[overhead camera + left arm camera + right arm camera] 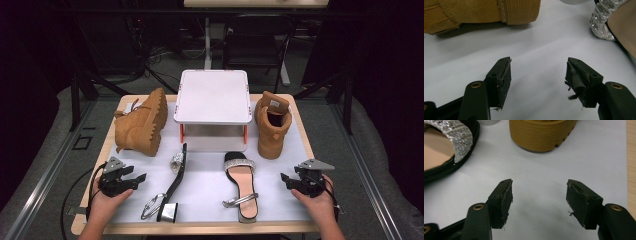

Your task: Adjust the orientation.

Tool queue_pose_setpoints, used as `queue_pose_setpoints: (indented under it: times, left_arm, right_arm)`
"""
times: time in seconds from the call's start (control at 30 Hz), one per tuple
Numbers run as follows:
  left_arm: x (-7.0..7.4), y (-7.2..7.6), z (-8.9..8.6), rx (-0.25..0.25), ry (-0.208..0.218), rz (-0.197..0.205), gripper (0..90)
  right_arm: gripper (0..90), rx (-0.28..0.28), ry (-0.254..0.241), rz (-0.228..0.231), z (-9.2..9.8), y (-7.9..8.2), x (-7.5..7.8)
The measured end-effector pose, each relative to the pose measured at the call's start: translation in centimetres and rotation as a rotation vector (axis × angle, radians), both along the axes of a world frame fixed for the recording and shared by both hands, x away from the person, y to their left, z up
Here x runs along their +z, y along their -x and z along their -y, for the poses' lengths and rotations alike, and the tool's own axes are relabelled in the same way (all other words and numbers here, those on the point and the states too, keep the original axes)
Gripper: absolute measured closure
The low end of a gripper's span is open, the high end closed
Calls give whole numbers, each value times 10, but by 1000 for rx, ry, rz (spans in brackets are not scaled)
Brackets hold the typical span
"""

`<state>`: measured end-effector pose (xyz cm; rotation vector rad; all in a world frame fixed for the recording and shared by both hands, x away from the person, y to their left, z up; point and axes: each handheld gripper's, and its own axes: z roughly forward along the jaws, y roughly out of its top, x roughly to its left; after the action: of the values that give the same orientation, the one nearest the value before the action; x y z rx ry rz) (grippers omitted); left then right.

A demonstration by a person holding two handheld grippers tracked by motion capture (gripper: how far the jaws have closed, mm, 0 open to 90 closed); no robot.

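- High view: I see my left hand (106, 200) come in from the bottom left and rest low on the bench (200, 227), with the left tool (139, 179) pointing right, toward the sandal lying on its side (175, 184). Its jaws are spread and hold nothing. My right hand (316, 197) rests at the bottom right, and the right tool (285, 180) points left, toward the flat sandal (242, 186); its jaws are spread too, and empty. Both tools are near their sandals, not touching them. The left boot (141, 124) lies on its side at the back left, the right boot (272, 125) stands upright at the back right, and the white stand (213, 97) sits between them.
- Left gripper view: I look along two black jaws set wide apart over bare white bench sheet (536, 50). The tan boot (486, 12) is ahead at the upper left, the sandal's glittery strap (602, 21) at the upper right, both apart from the jaws.
- Right gripper view: The jaws stand wide apart, with nothing between them. The sandal's sparkly strap (456, 137) is at the upper left, the ribbed boot sole (541, 133) straight ahead, apart from the jaws.
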<state>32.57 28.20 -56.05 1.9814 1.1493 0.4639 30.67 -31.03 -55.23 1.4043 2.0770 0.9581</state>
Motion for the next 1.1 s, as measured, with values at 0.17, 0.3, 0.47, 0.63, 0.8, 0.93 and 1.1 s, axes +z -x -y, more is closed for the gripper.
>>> queue_pose_setpoints:
  times: [0.17,0.3,0.47,0.63,0.8,0.93,1.1]
  left_arm:
    - [2,2,0,8,77,-29,387]
    - [5,5,2,-10,100,-37,429]
    - [11,11,6,-37,114,-3,433]
    - [19,24,7,-59,136,-9,462]
    - [30,33,11,-78,154,1,493]
    - [38,40,18,-106,158,5,521]
    - [46,49,28,-142,176,-5,535]
  right_arm:
    - [444,-16,-6,12,1,2,0]
    - [497,-7,-29,18,2,4,1]
    - [501,-29,-46,1,3,3,1]
    - [540,-38,-89,-8,1,4,2]
    - [540,-37,-79,-10,-1,3,1]
    - [538,-39,-78,-22,0,1,-1]
    - [535,-49,-95,-23,2,2,-1]
